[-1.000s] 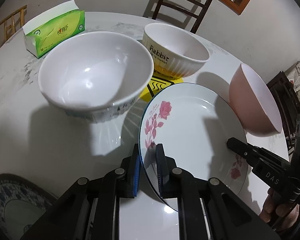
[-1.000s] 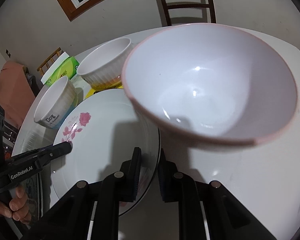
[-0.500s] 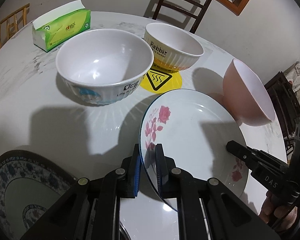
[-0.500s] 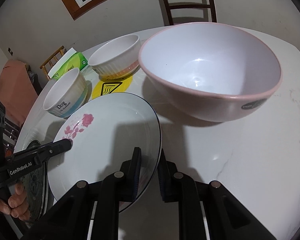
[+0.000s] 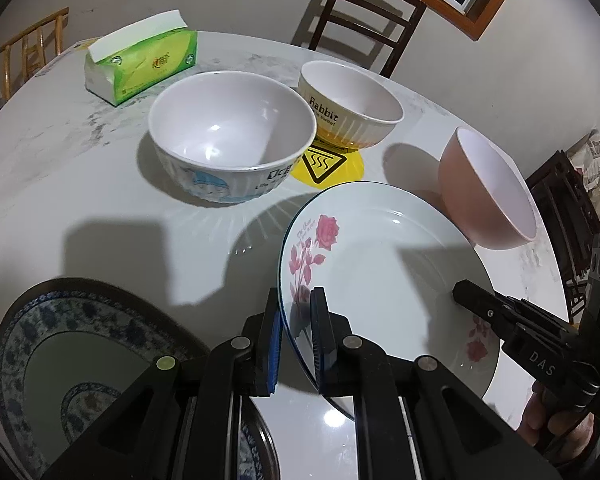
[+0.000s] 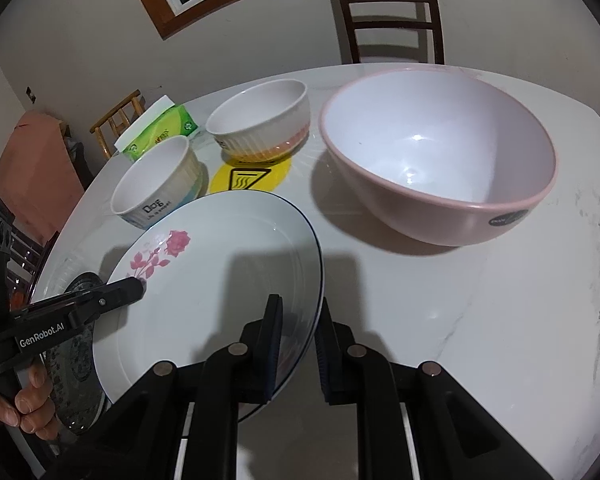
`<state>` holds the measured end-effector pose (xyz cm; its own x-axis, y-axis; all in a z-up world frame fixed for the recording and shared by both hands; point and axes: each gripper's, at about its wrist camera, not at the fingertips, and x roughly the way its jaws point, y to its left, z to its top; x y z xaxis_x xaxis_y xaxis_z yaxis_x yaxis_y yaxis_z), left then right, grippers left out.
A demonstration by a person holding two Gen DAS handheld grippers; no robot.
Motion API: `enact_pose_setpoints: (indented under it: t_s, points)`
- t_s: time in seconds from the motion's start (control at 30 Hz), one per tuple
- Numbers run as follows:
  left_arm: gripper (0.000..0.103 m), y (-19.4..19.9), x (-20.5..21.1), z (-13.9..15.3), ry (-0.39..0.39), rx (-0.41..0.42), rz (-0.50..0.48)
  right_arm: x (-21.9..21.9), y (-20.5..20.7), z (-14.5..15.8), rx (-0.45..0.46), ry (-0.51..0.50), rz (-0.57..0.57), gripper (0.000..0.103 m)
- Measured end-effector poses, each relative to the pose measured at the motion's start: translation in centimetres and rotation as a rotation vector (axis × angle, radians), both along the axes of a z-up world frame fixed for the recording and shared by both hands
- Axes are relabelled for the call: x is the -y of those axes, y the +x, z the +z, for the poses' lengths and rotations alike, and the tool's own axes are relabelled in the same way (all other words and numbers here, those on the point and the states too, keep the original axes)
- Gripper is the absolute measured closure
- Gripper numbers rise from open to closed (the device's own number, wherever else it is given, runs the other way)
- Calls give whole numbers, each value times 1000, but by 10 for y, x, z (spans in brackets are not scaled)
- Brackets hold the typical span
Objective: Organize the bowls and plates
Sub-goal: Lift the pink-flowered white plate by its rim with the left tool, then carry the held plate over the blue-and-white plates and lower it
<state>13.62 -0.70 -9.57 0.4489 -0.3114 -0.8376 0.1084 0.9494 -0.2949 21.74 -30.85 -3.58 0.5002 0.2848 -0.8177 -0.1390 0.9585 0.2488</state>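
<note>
**Now both grippers hold the rose plate above the table**

Here the left gripper (image 5: 296,336) points steeply down, and its two blue-padded jaws are closed on the near left rim of the round white plate with pink rose prints (image 5: 384,280). The right gripper (image 6: 298,344) has the same steep pose and pinches the opposite rim of the same plate, so the plate hangs tilted between them, a little over the white marble table (image 5: 100,208). A hand (image 6: 24,404) grips the handle of the left gripper in the right wrist view.

Compared with one second ago, both cameras now see more of the table, as the two grippers have drawn back and slightly up with the plate. The dark plate with blue pattern (image 5: 60,344) at the lower left is now much more in view. The white bowl with blue cartoon print (image 5: 232,136), the ribbed white bowl with yellow base (image 5: 352,108) on the yellow round warning sticker (image 5: 328,164), the pink bowl (image 6: 440,152) and the green tissue pack (image 5: 140,64) look smaller but keep their places.
</note>
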Motion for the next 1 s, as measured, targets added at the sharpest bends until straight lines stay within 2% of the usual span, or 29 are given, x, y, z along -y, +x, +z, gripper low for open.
enact_pose_setpoints:
  t_s: [0.37,1.0]
  points:
    - [93,-22,-22,14,3,20,39,-17,-18,17,25,7,36,87]
    - [93,-61,-79,31,1,42,126,-72,-43,33,44,11,123,87]
